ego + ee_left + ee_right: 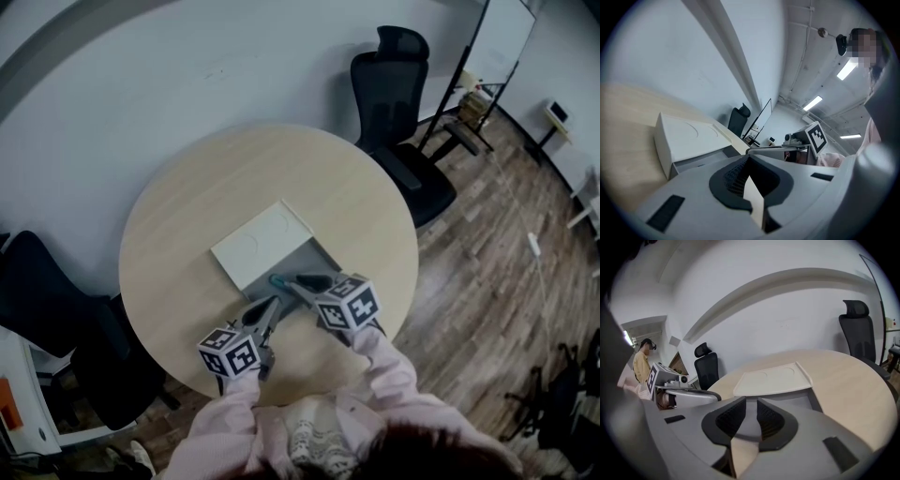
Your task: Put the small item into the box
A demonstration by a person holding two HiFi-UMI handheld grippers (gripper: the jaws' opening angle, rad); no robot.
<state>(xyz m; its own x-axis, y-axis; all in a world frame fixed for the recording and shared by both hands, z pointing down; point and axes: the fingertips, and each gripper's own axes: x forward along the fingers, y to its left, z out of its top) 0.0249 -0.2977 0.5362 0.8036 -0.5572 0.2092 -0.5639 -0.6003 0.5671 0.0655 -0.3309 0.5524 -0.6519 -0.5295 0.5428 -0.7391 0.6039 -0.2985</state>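
Box (263, 246) lid slid back for access. Right hand-held gripper (298, 281) at box opening, slightly apart, empty; left hand-held gripper (270, 307) closed, probably idle.

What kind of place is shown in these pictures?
Probably an office meeting room: there is a round table, a black office chair beyond it, and a whiteboard on a stand.

The right gripper (751, 405) hangs with its jaws slightly apart and empty, above an open grey box (814, 400), its white lid (773, 378) slid back, on a round wooden table (853, 376).
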